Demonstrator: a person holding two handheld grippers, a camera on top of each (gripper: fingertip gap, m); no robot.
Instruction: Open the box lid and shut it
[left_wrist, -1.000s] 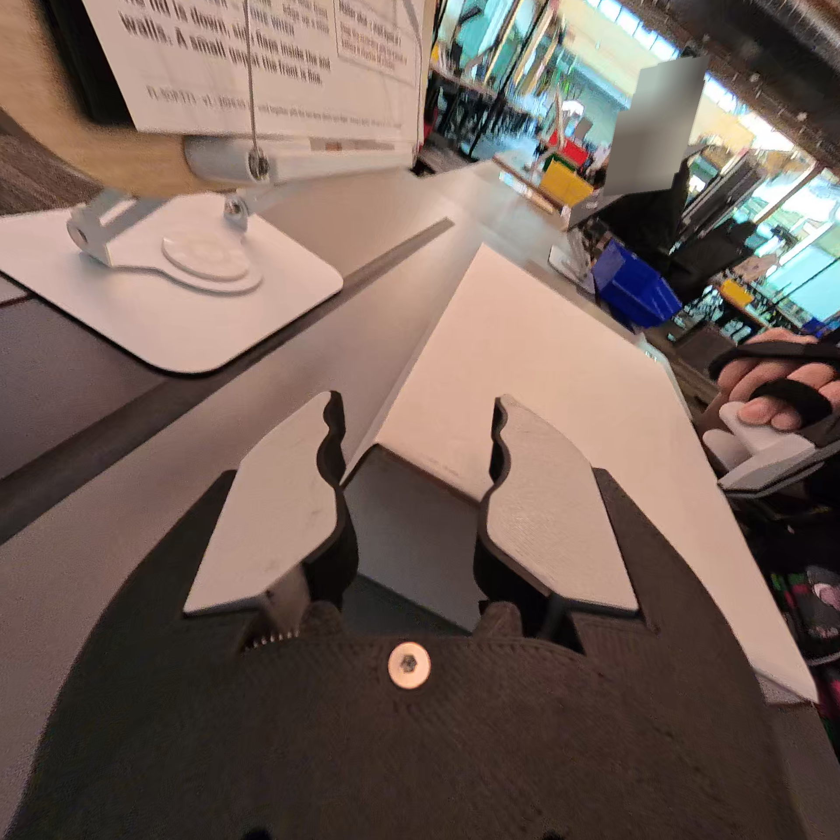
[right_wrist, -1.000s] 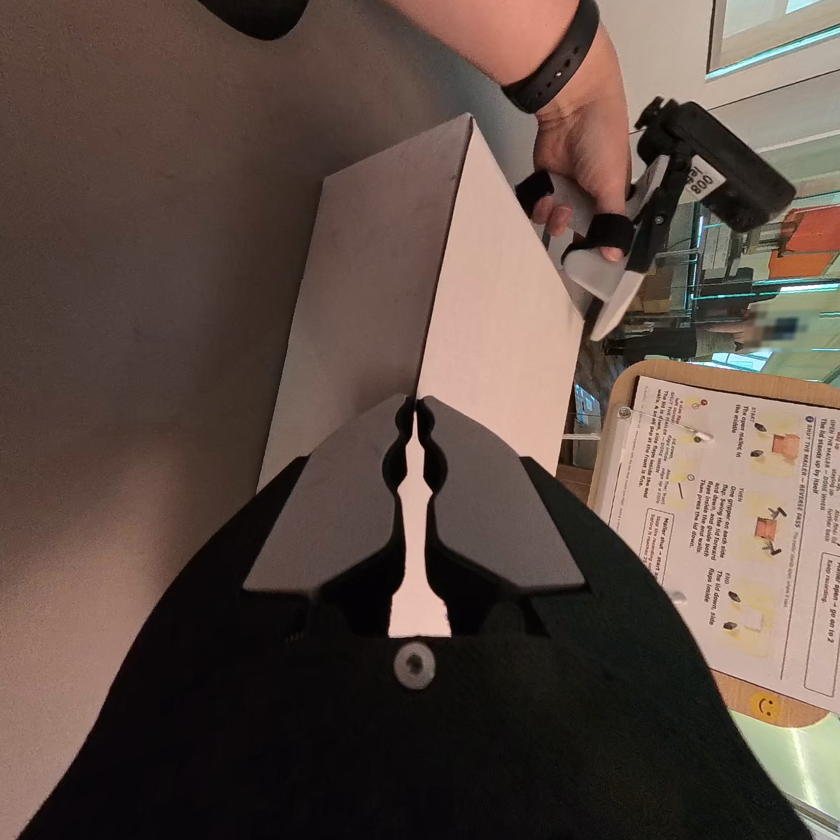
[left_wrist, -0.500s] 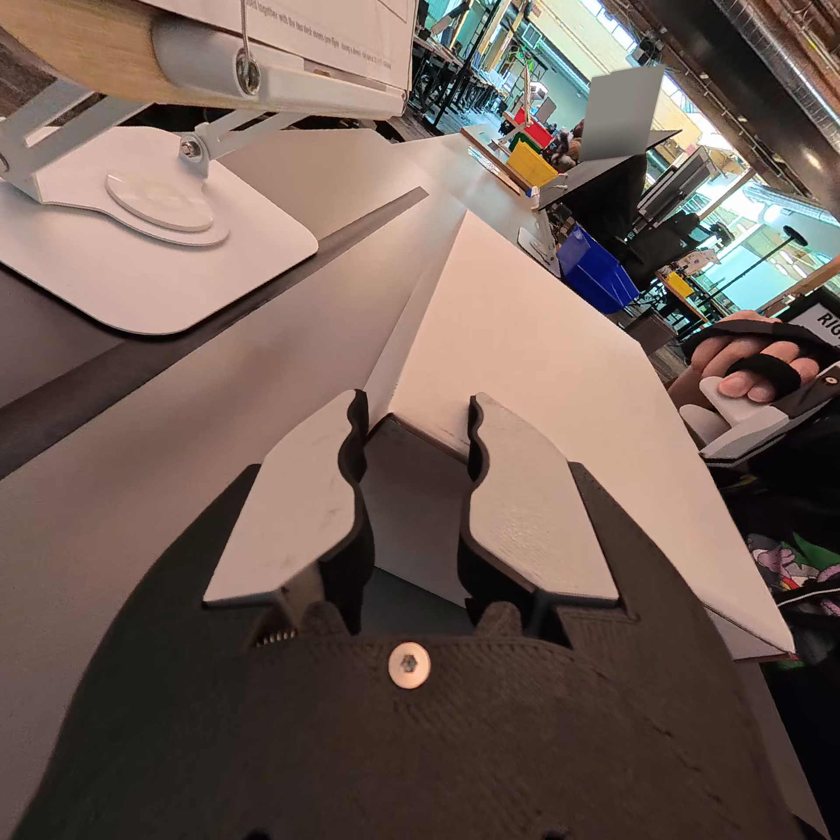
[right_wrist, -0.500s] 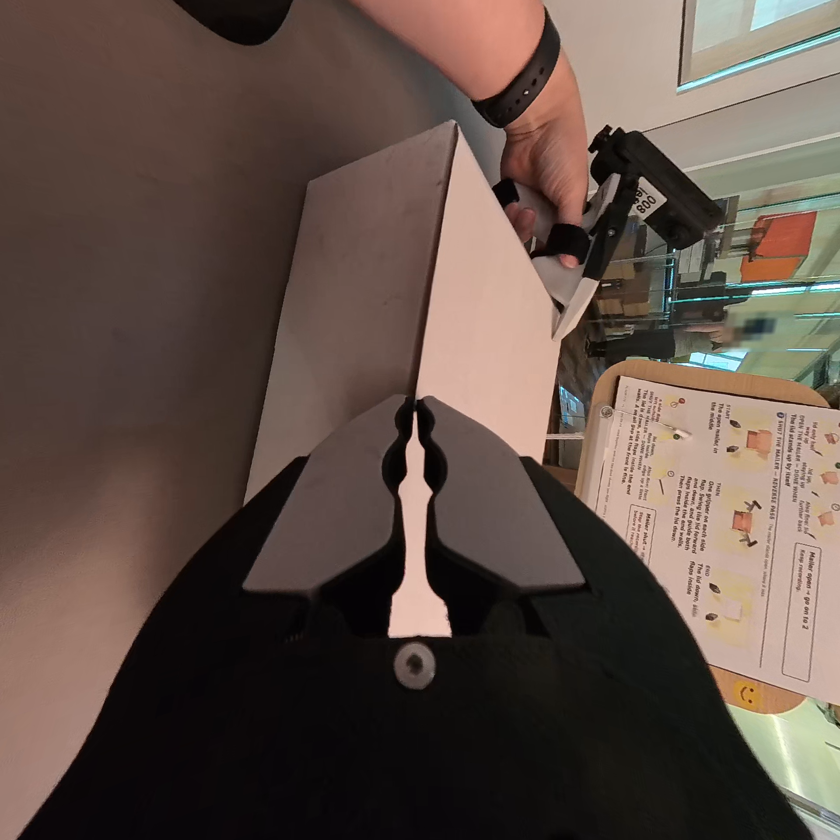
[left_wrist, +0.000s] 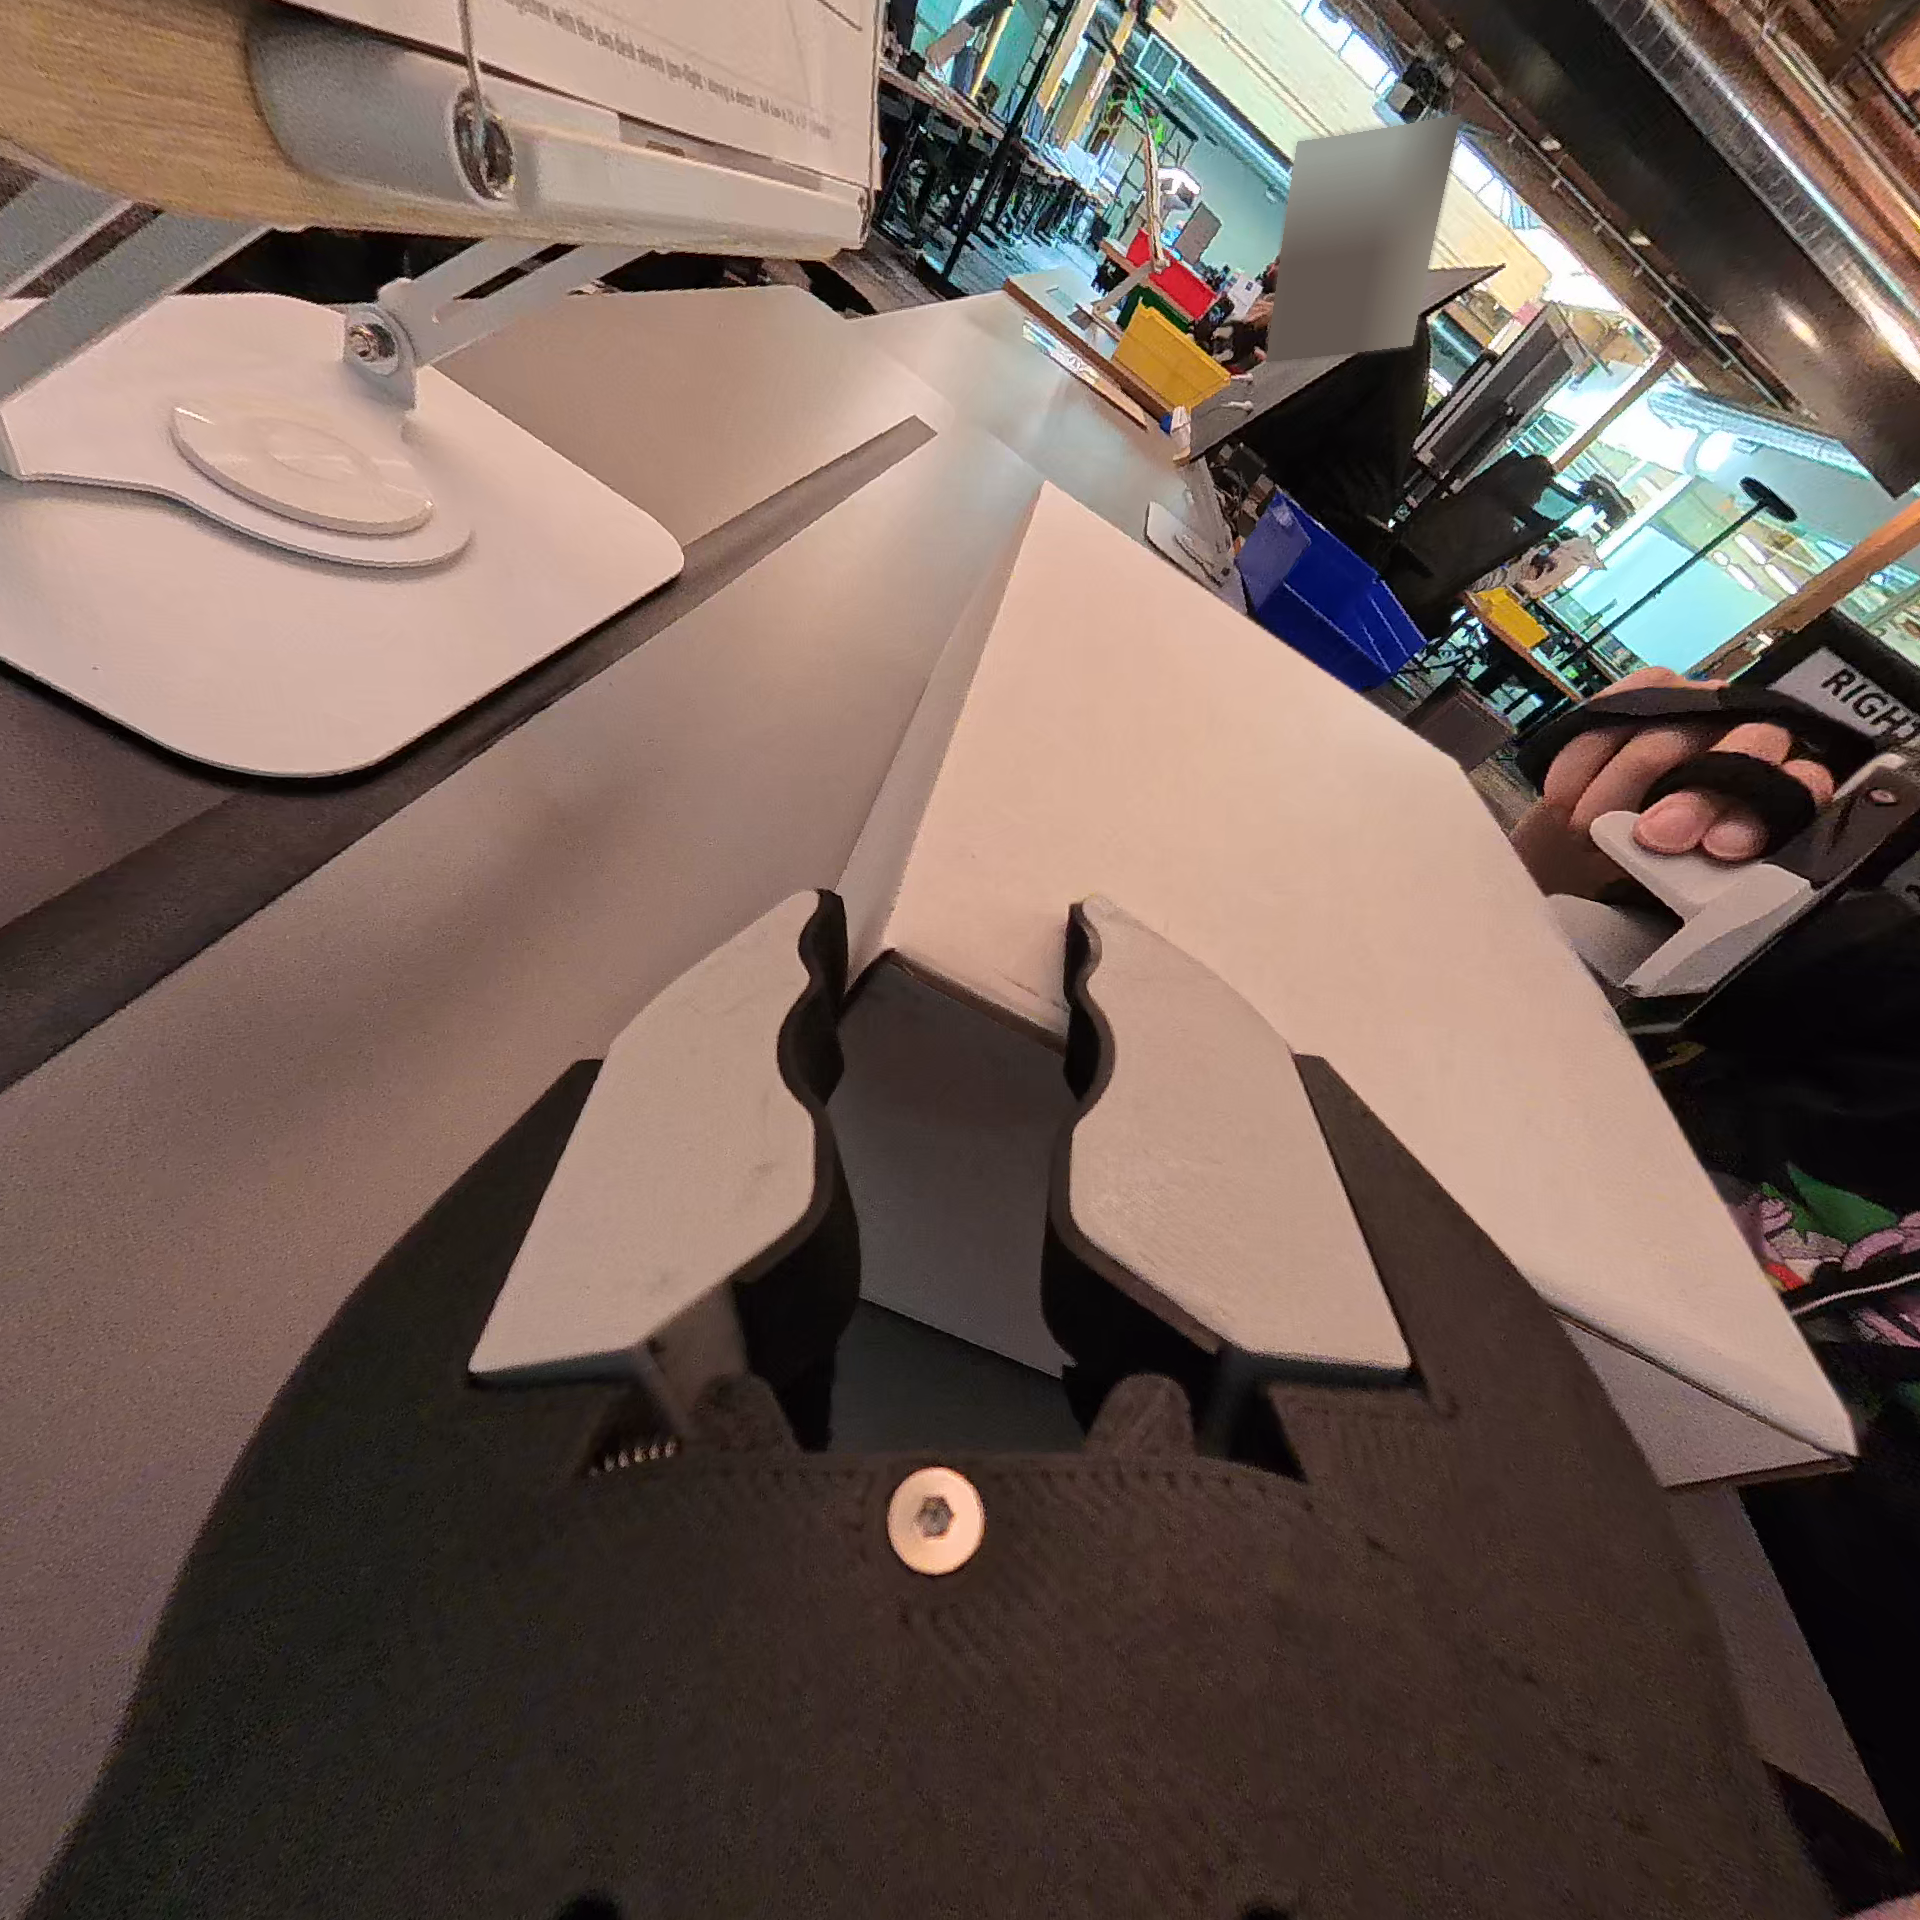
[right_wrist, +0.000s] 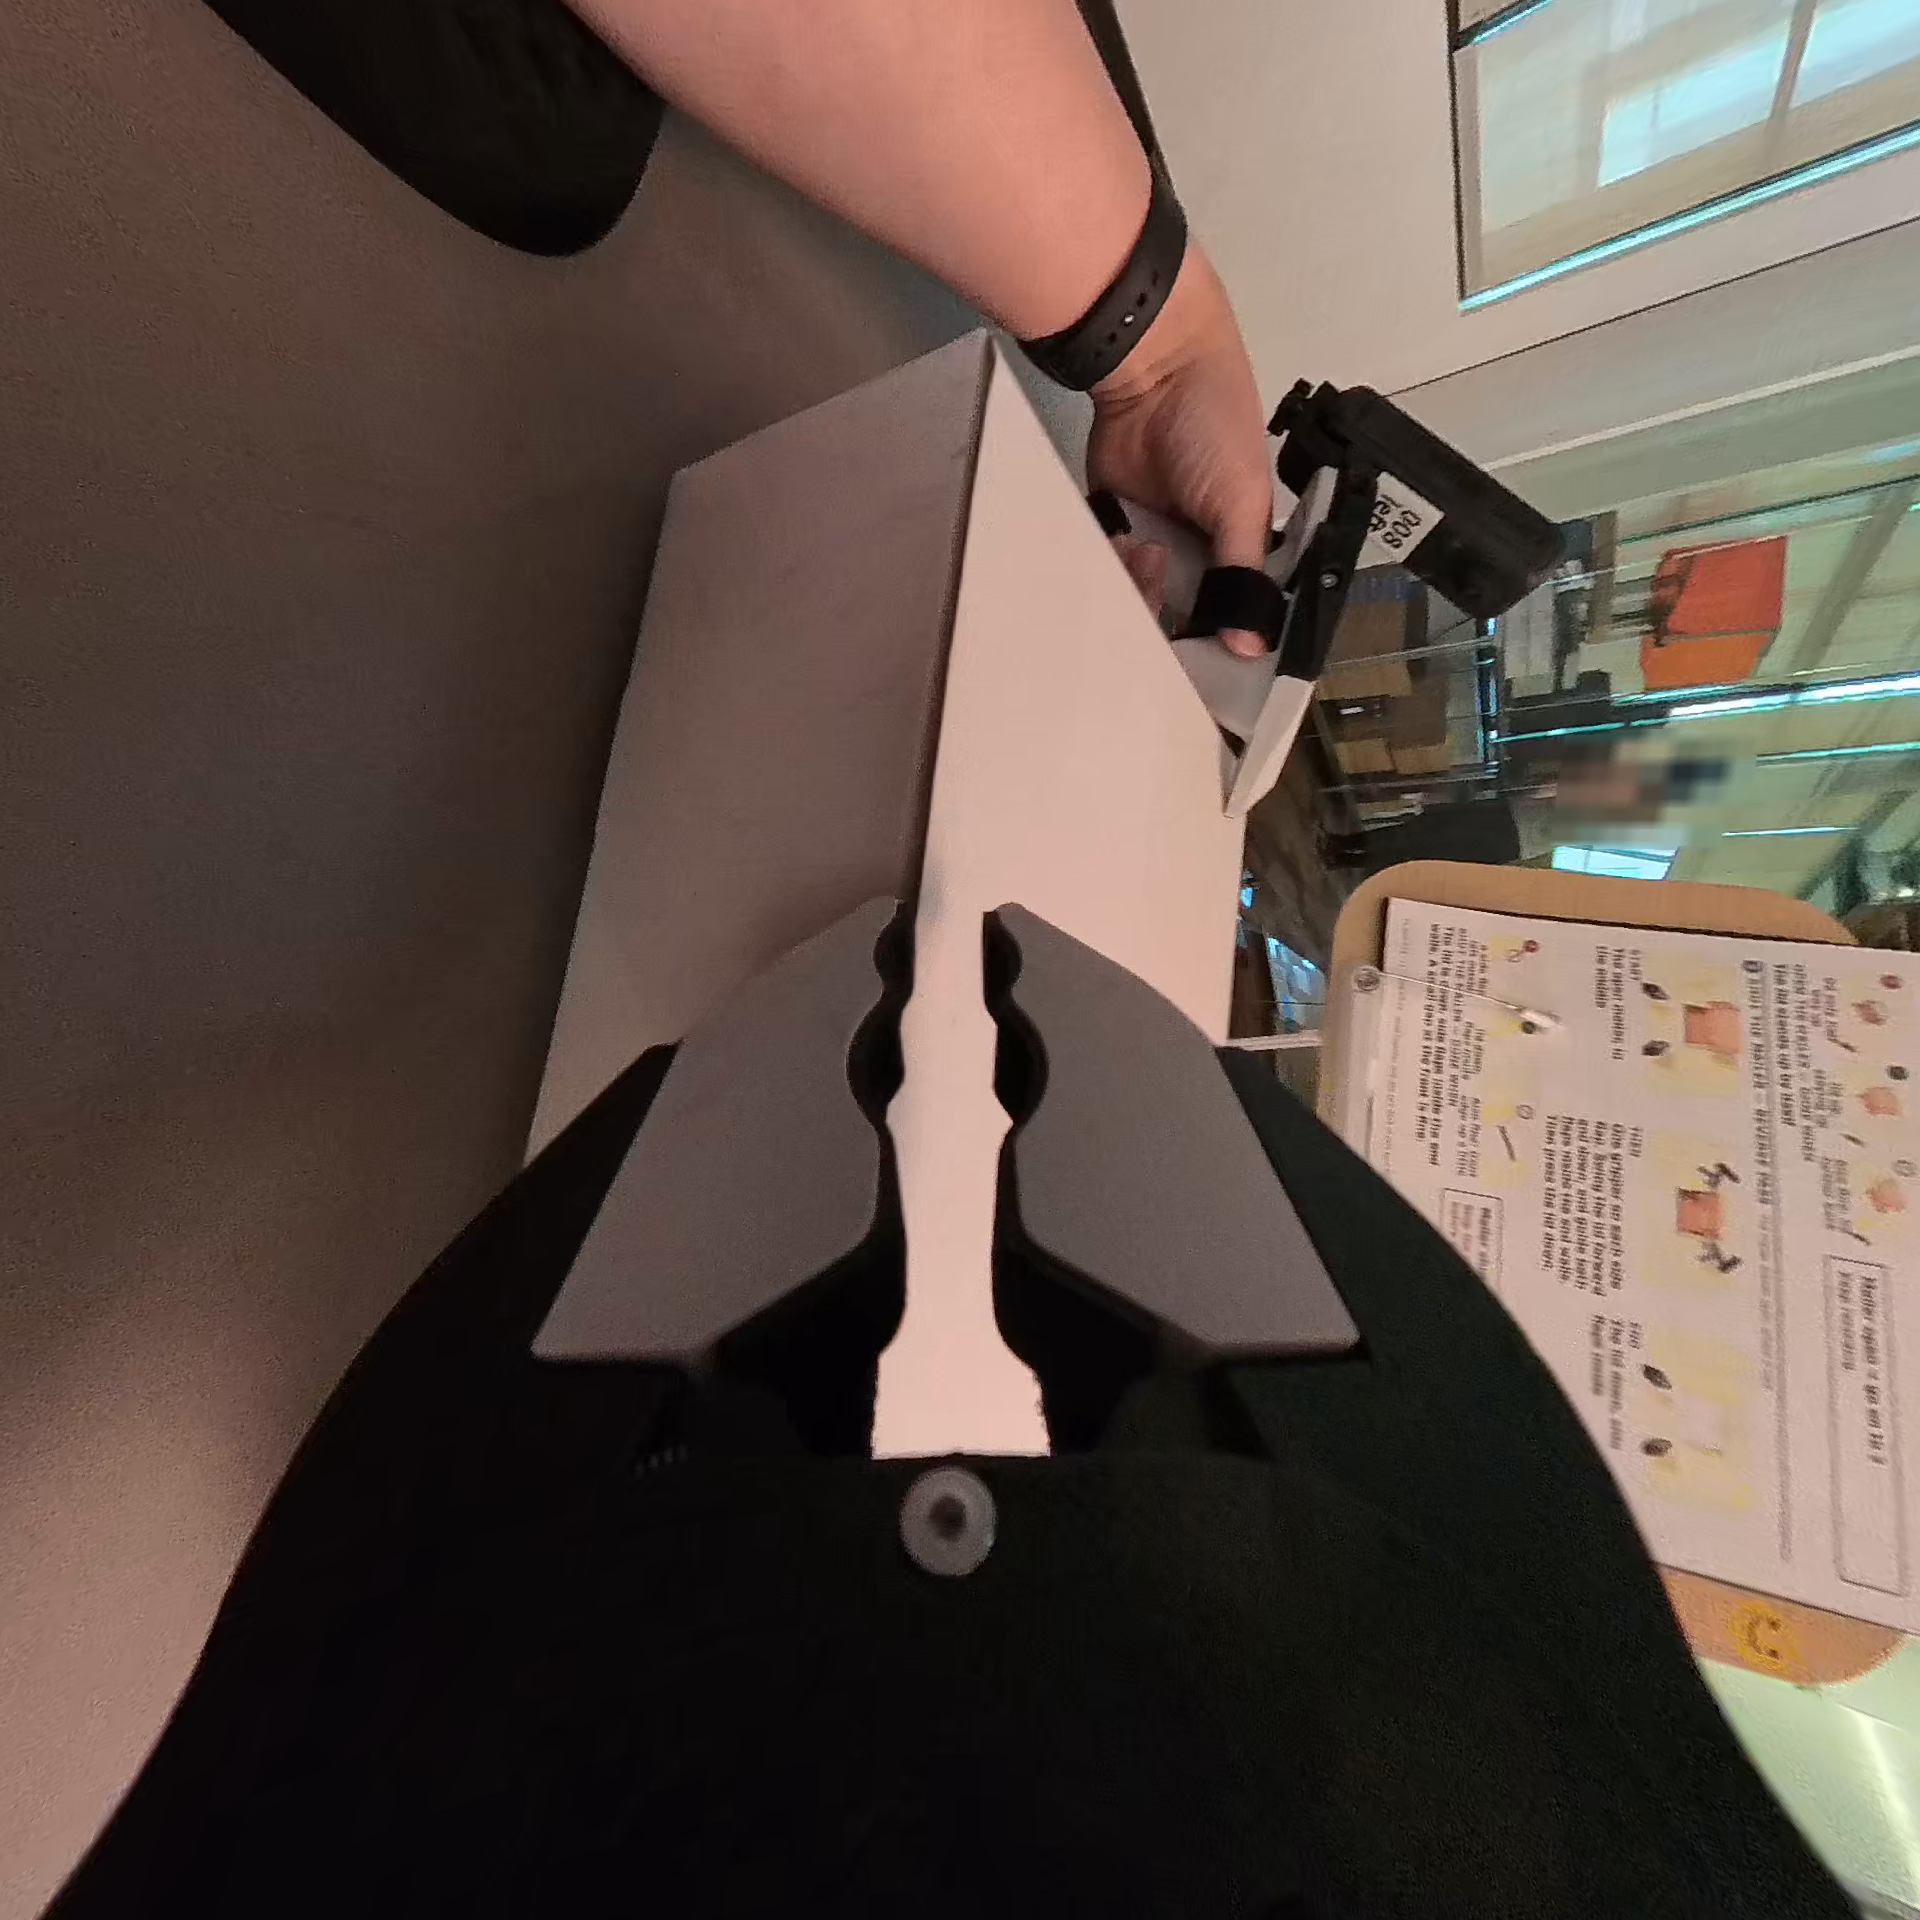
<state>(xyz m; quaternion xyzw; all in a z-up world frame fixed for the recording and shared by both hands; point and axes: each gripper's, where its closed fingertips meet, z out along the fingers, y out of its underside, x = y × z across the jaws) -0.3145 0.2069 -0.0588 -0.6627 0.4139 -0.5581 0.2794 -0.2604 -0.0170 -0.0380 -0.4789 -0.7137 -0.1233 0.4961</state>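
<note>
The white box (left_wrist: 1195, 831) lies flat on the grey counter (left_wrist: 468, 987), lid down. Left gripper (left_wrist: 945, 945) jaws gape around its corner; right gripper (right_wrist: 940, 920) jaws, slightly parted, straddle its edge. Opening looks not yet begun.

Black hand-held gripper (left_wrist: 951, 935), grey wavy-edged fingers (left_wrist: 686, 1143), silver screw (left_wrist: 935, 1520), black wristband (right_wrist: 1117, 301)

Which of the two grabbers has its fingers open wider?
The left black-and-grey gripper: a wide gap, with the corner of the white cardboard box between its fingers. The right gripper shows only a narrow slit.
</note>
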